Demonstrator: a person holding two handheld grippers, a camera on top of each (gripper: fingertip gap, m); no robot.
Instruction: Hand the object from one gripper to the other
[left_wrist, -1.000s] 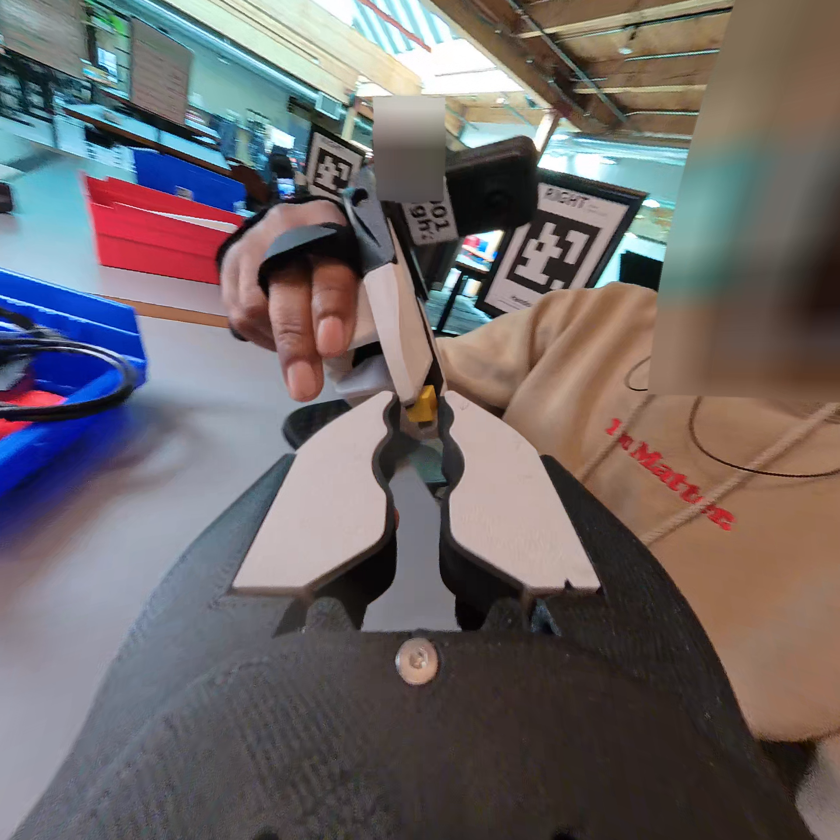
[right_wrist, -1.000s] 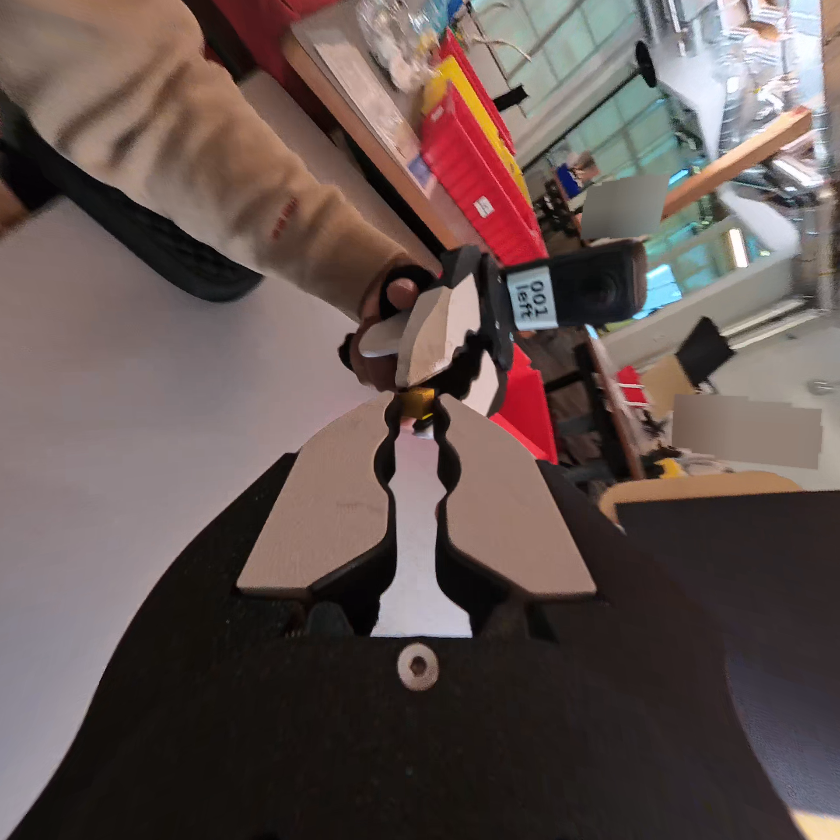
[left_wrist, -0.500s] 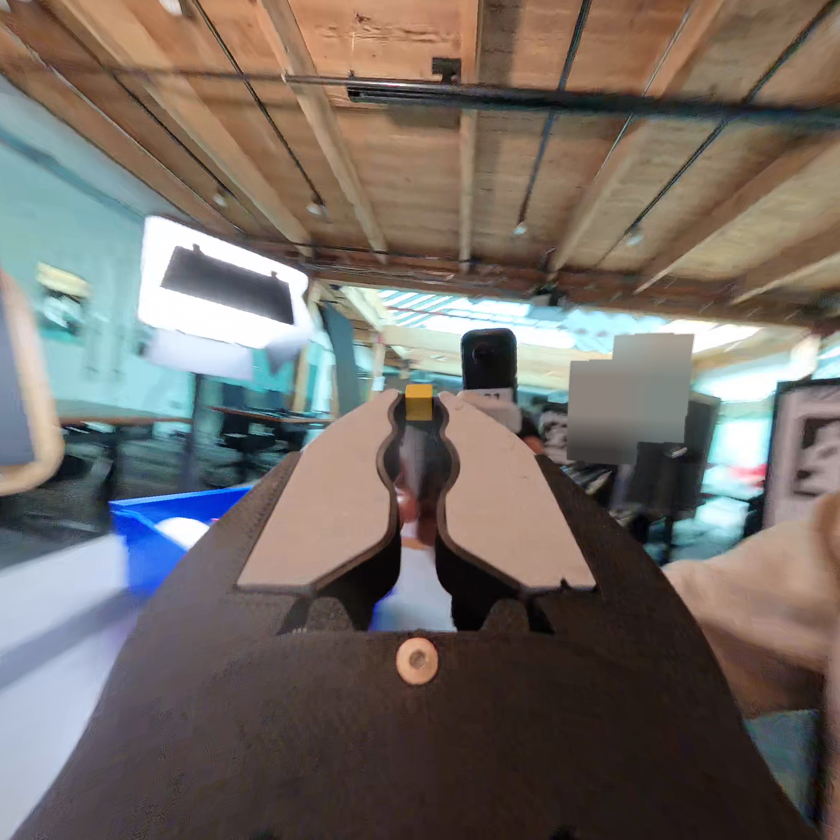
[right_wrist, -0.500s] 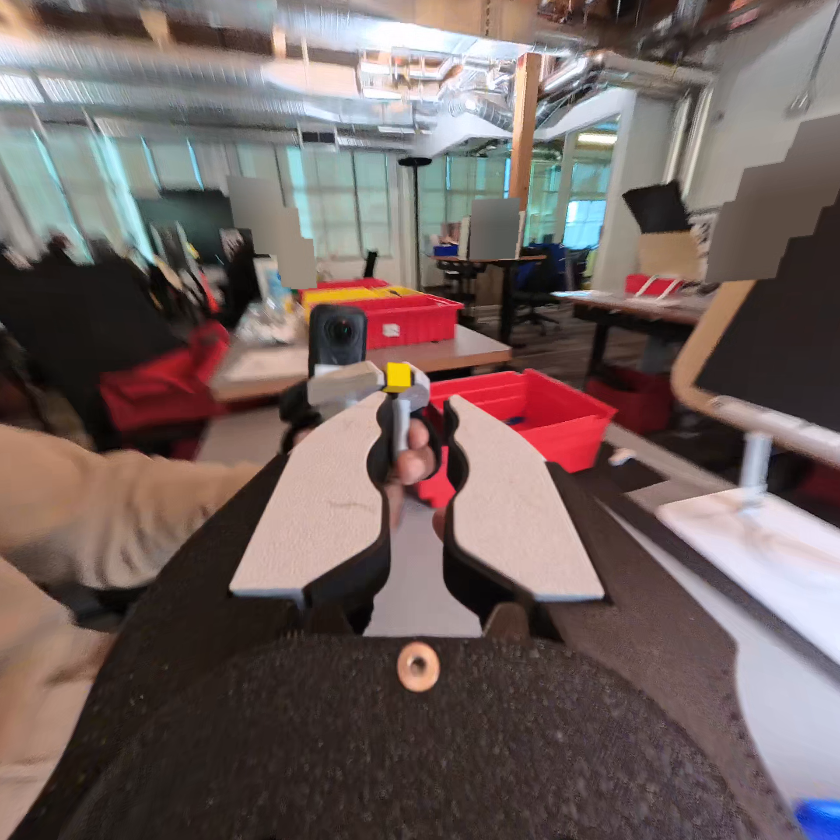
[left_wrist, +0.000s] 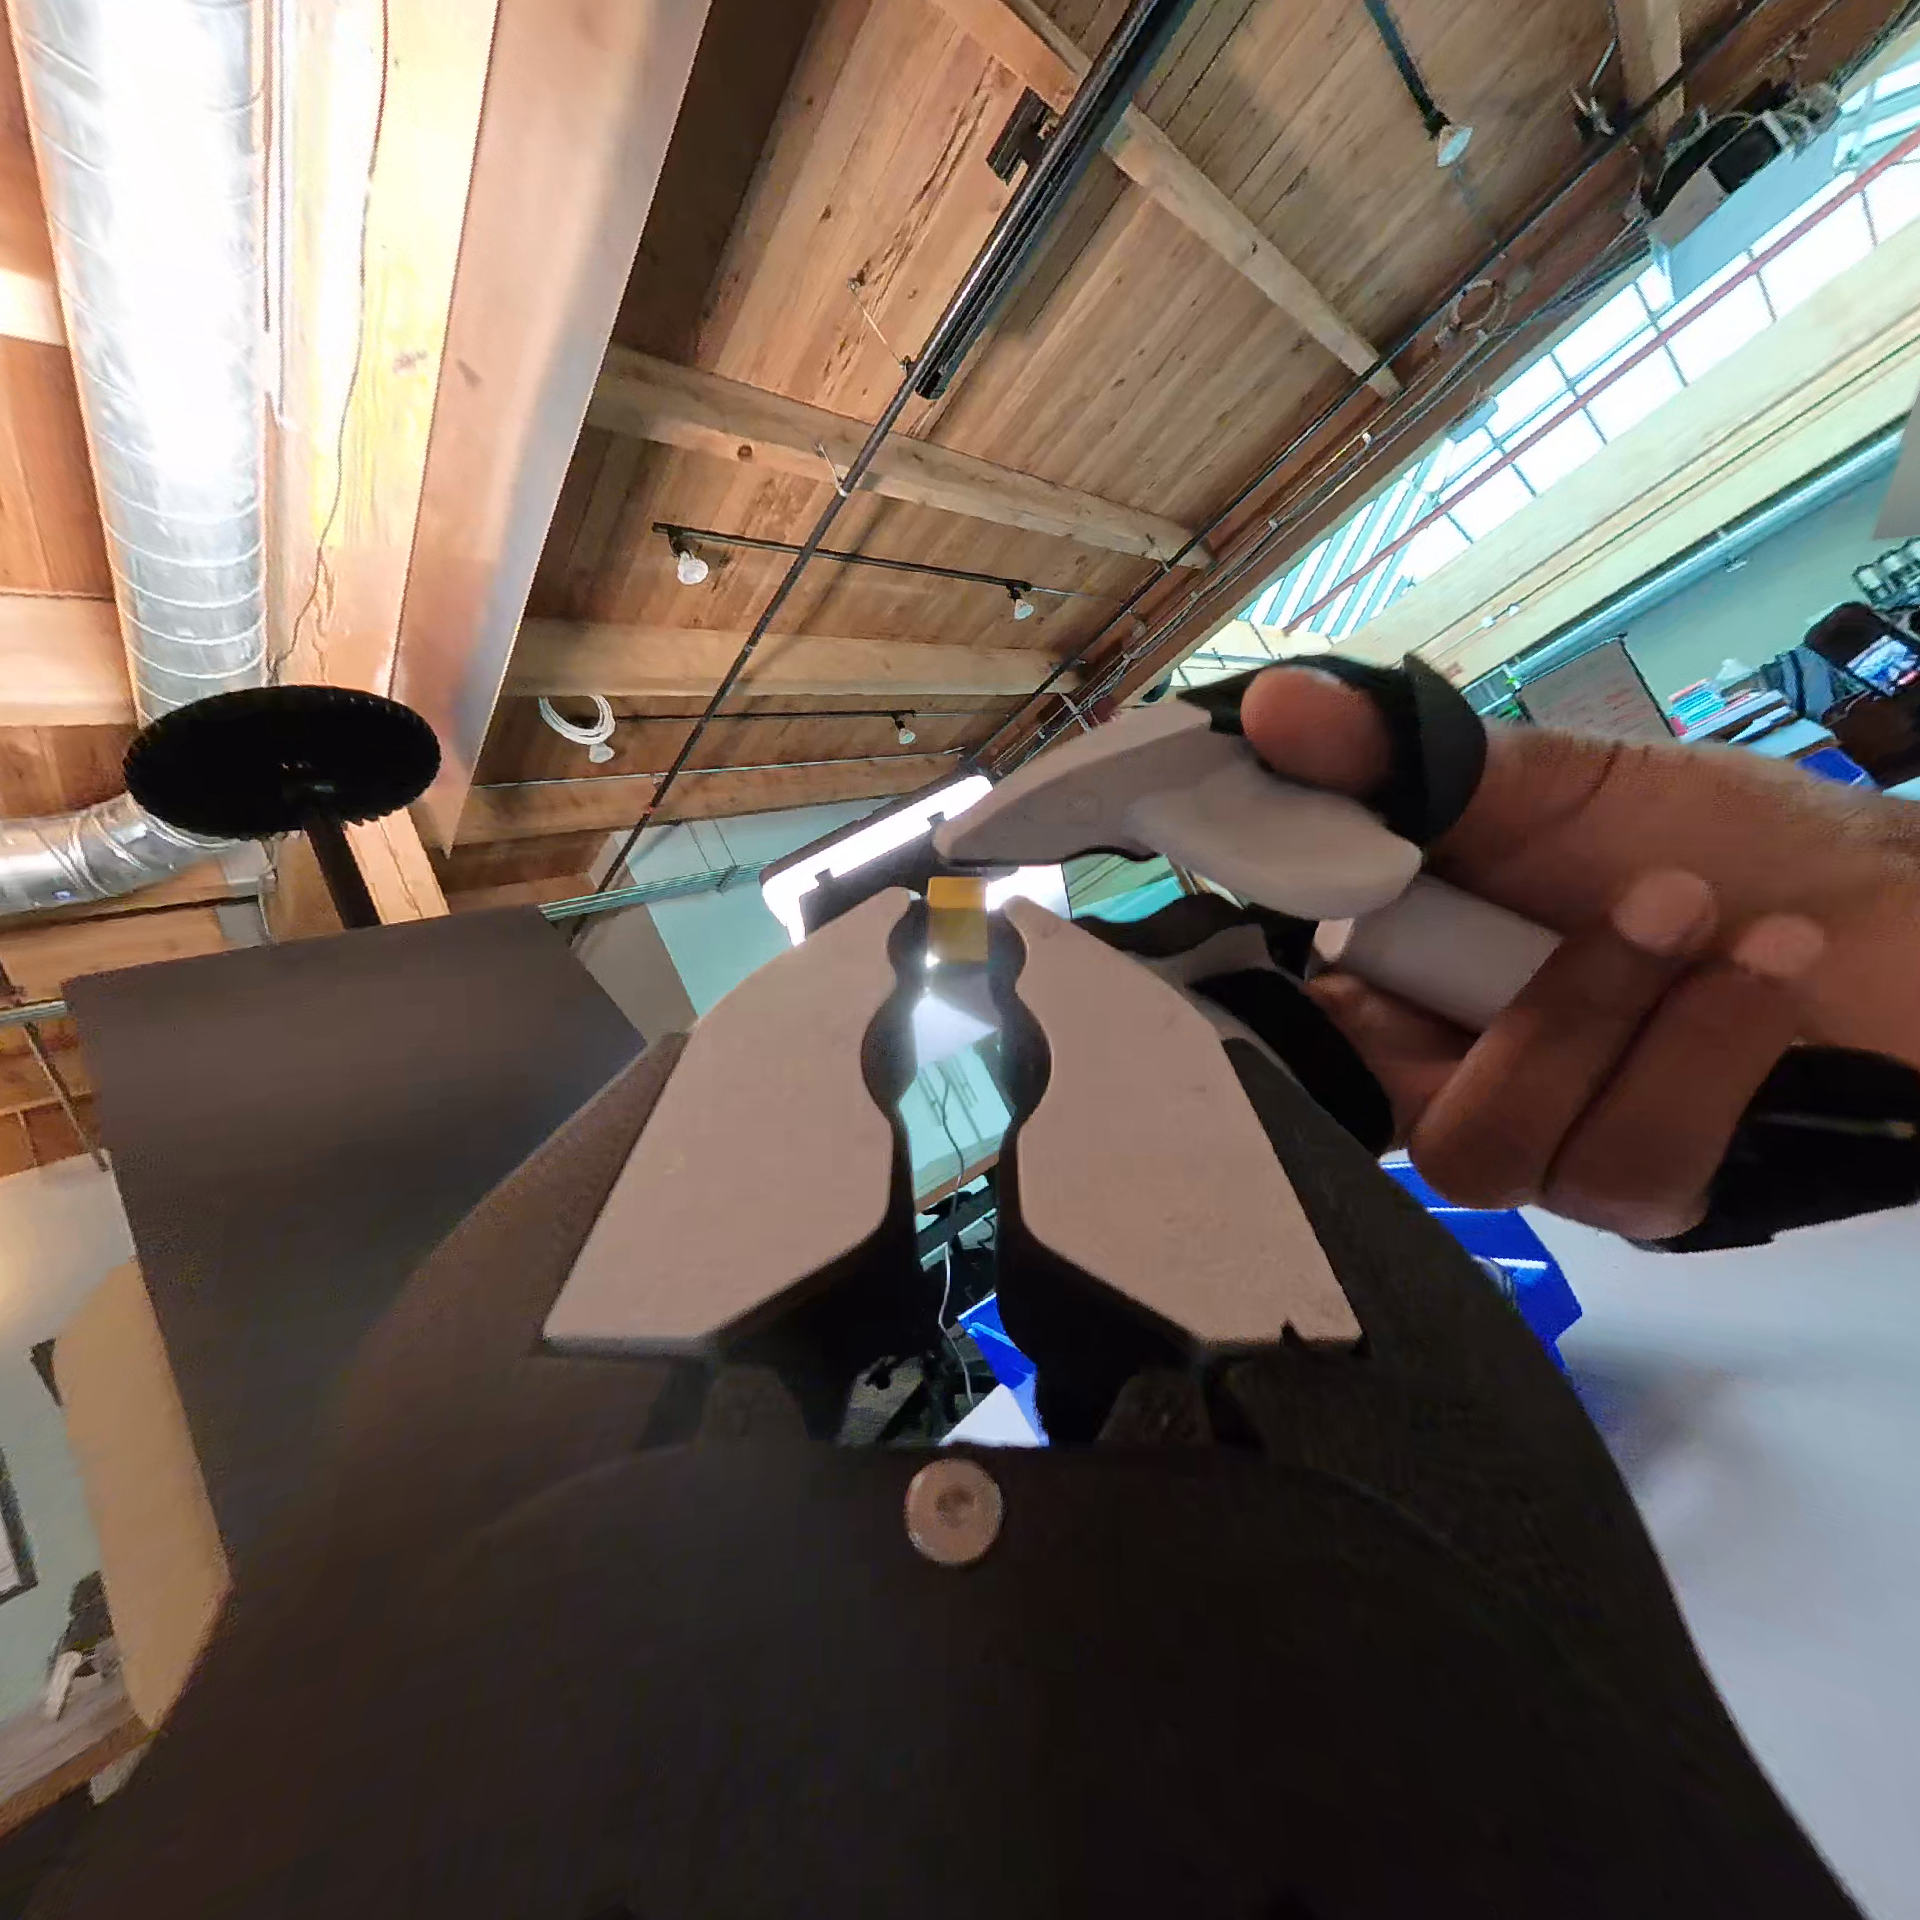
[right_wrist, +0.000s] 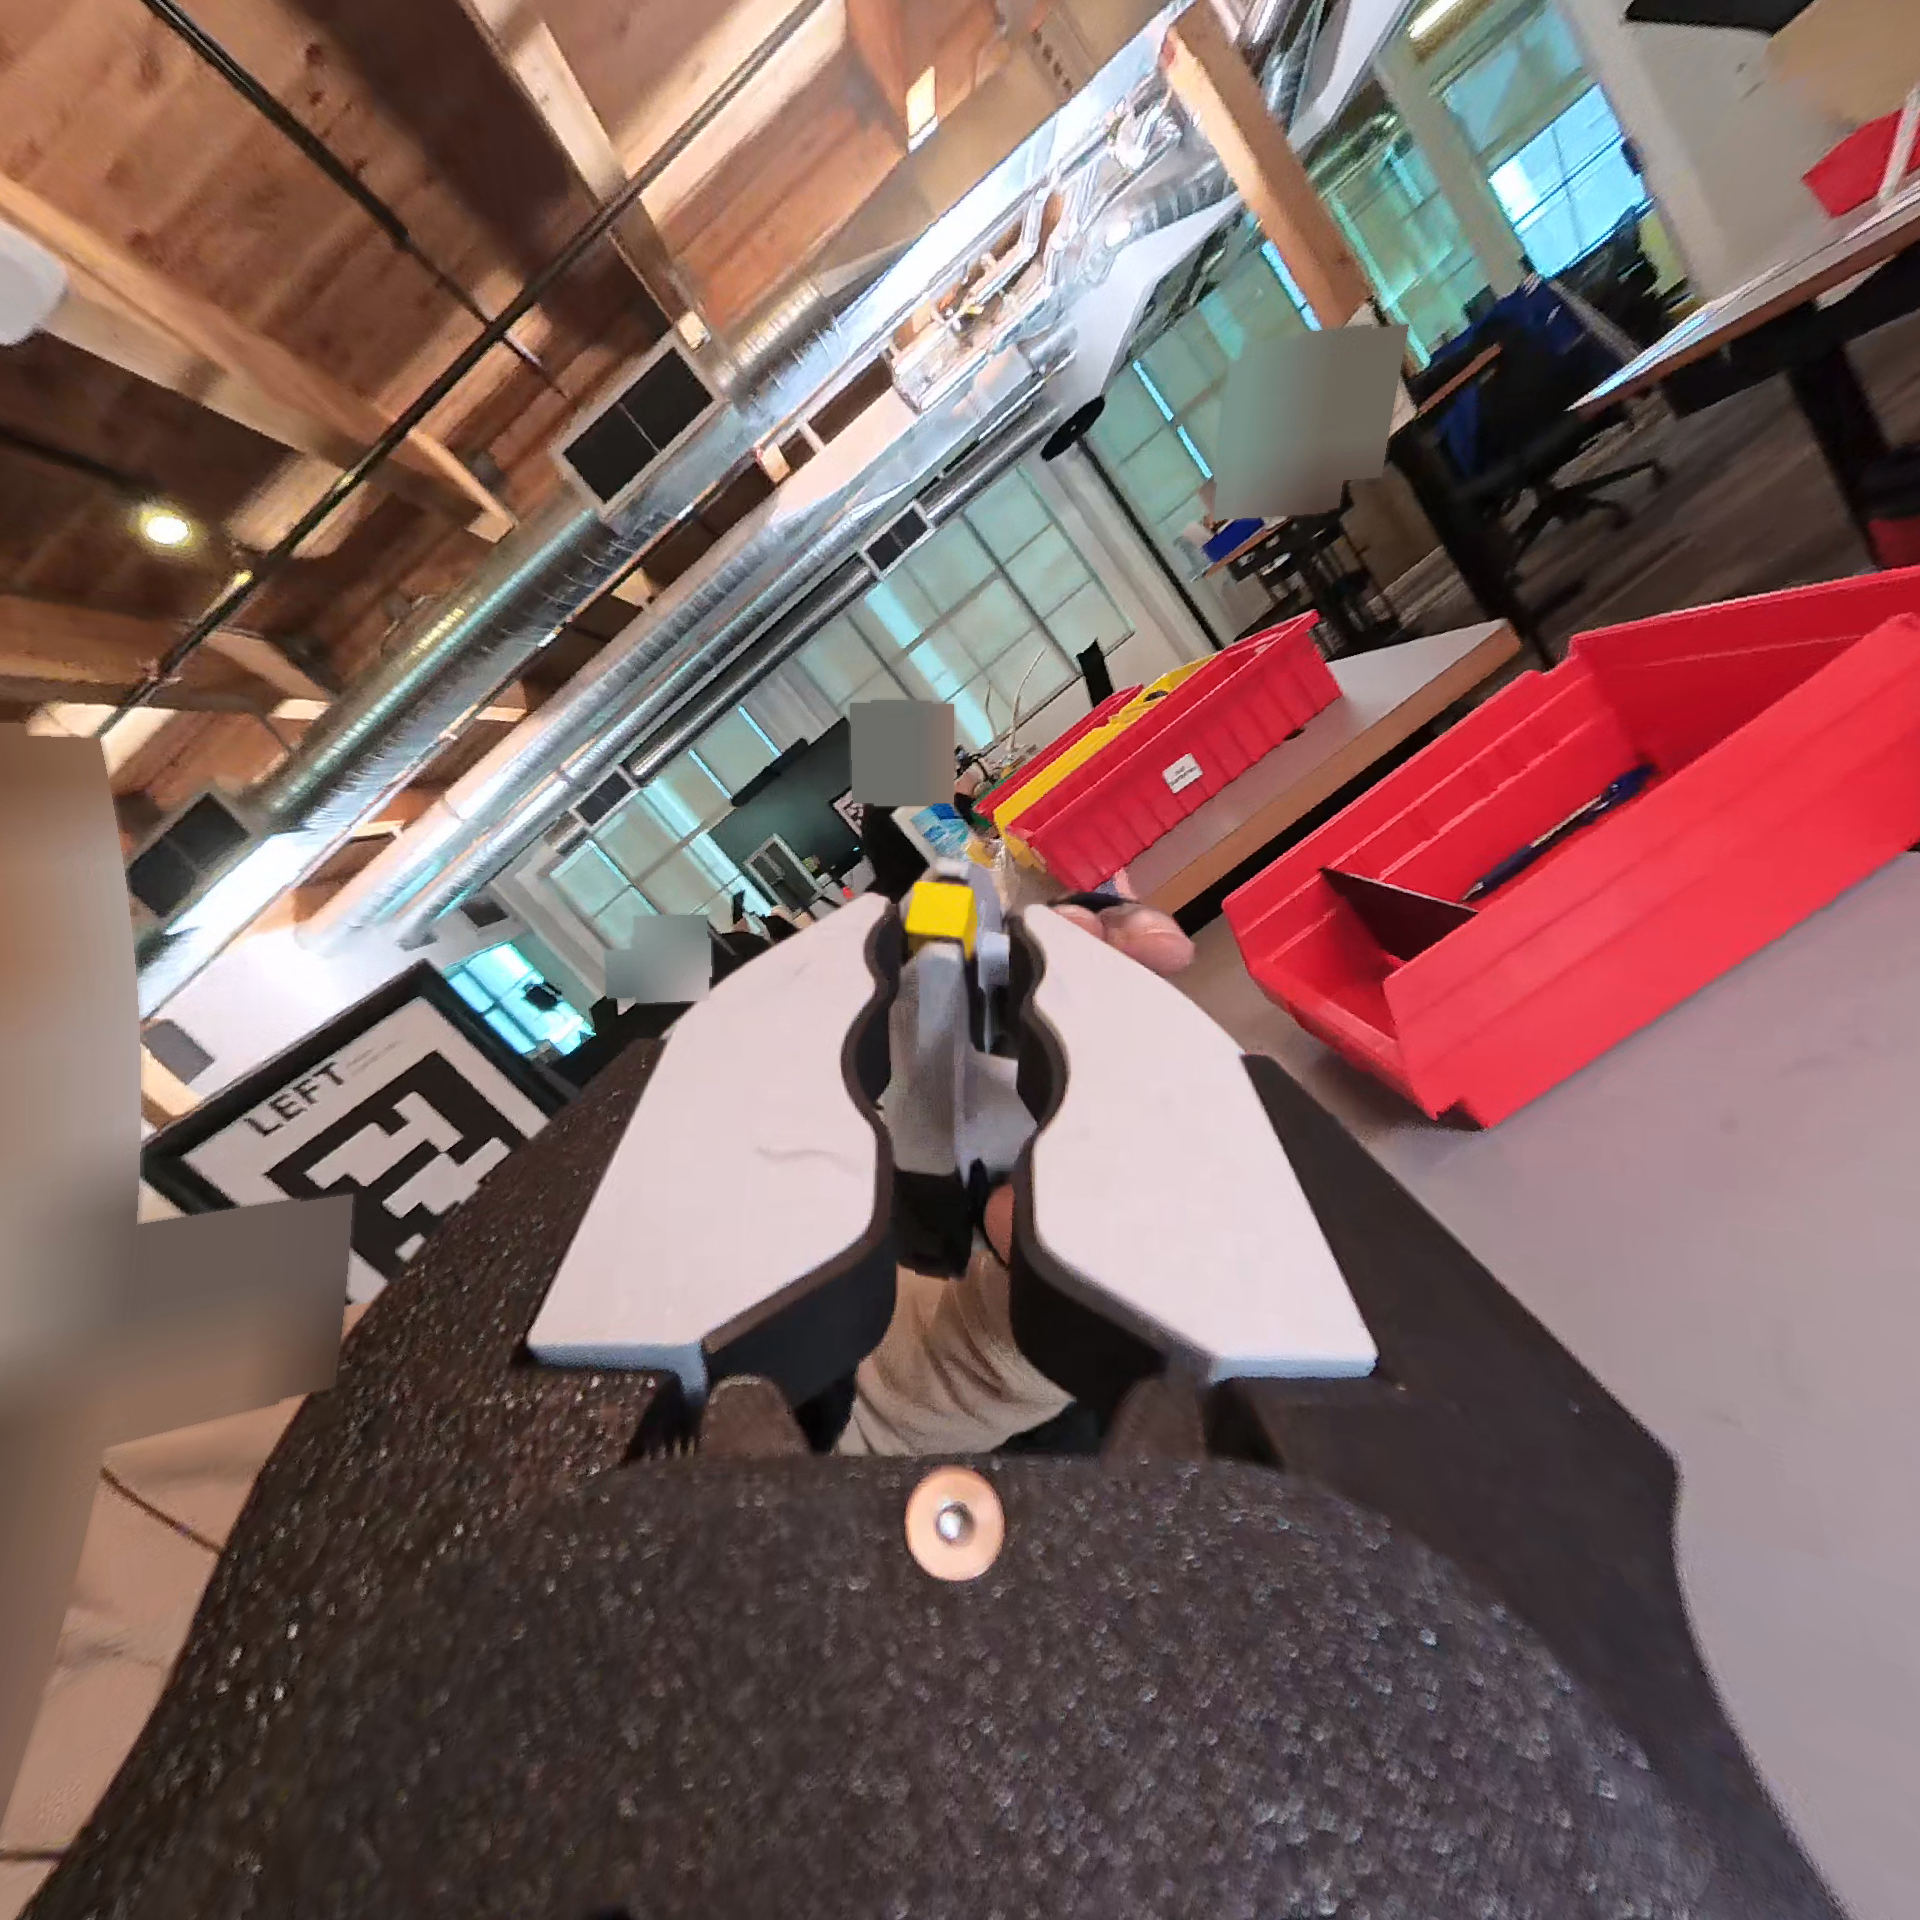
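Note:
A small yellow cube (left_wrist: 957, 921) sits pinched between the tips of my left gripper (left_wrist: 957, 914), which points up towards the ceiling. My right gripper comes in from the right in the left wrist view, held by a hand (left_wrist: 1621, 997); one of its grey fingers (left_wrist: 1081, 821) lies just above the cube. In the right wrist view the cube (right_wrist: 938, 914) stands between the tips of my right gripper (right_wrist: 954, 920), with a gap on each side. The left gripper's grey fingers (right_wrist: 940, 1049) show edge-on between the right jaws, which are open.
Red bins (right_wrist: 1621, 894) stand on the grey table (right_wrist: 1683, 1299) to the right, with more red and yellow bins (right_wrist: 1174, 748) behind. A black-and-white marker board (right_wrist: 353, 1132) is at the left. A blue bin (left_wrist: 1496, 1268) sits below the hand. My left and right fingertips are right by each other.
Both grippers have swung and tilted upwards while staying together. The right gripper's open jaws have closed in around the cube, which stays in the left gripper's tips.

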